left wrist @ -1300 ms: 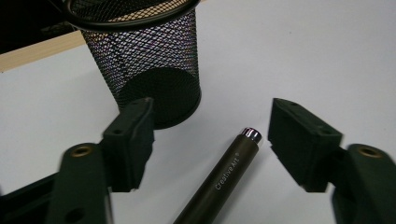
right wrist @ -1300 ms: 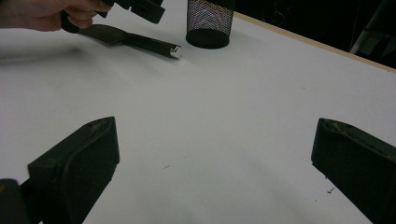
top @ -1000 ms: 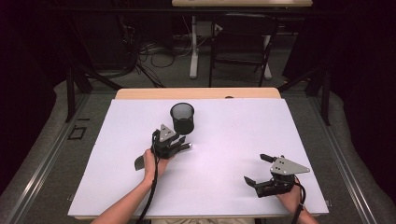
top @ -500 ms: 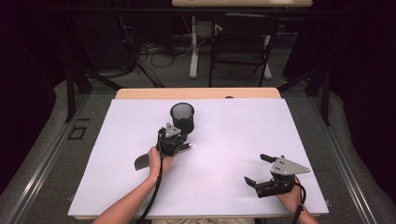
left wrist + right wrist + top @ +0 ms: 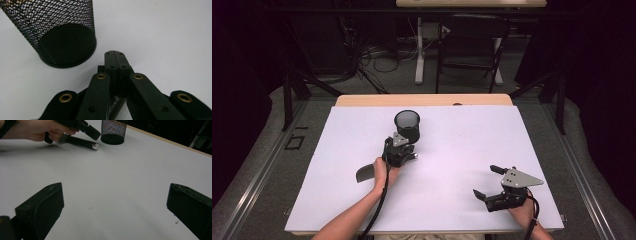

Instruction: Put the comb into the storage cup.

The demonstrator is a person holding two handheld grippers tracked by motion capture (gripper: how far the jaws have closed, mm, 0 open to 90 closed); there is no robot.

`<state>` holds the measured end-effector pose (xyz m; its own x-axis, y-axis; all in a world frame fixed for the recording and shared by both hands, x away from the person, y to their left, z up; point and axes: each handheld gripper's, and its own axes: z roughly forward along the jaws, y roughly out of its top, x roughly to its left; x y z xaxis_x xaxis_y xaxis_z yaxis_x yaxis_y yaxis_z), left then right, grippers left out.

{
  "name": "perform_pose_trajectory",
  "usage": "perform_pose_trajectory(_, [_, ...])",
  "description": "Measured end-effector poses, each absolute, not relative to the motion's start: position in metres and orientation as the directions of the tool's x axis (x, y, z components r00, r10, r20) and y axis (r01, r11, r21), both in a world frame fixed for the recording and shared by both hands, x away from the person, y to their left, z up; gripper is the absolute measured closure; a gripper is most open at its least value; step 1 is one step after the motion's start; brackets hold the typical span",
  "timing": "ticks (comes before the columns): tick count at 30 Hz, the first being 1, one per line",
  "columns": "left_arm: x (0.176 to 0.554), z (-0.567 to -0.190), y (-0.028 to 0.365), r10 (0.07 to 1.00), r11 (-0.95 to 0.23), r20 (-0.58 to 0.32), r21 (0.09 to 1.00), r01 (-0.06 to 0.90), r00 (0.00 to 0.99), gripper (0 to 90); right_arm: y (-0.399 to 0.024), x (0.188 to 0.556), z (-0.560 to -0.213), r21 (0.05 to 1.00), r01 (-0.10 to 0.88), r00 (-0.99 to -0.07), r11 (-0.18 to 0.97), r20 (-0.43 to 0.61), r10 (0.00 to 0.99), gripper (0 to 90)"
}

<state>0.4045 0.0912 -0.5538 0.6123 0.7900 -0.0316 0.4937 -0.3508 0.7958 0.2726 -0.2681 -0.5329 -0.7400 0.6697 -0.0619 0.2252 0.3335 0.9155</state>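
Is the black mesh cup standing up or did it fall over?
Standing up. The mesh cup rests on its round base on the white table, with its open rim facing upward.

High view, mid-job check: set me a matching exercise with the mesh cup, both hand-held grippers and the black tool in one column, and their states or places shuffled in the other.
Things:
1. mesh cup
2. left hand-held gripper
3. right hand-held gripper
4. black tool

States or places:
A. jaws wide apart, near the table's front right
B. jaws shut together, just short of the cup
C. standing upright, toward the far middle of the white sheet
D. lying flat under the person's left hand

Pairs: 1-C, 2-B, 3-A, 4-D
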Motion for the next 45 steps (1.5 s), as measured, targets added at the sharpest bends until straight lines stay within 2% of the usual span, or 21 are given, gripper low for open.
perform_pose_trajectory(45, [0.384, -0.555, 0.082, 0.697, -0.476, -0.017, 0.737, 0.48, 0.717, 90.0, -0.269, 0.271, -0.532, 0.916, 0.224, -0.741, 0.333, -0.062, 0.669, 1.1])
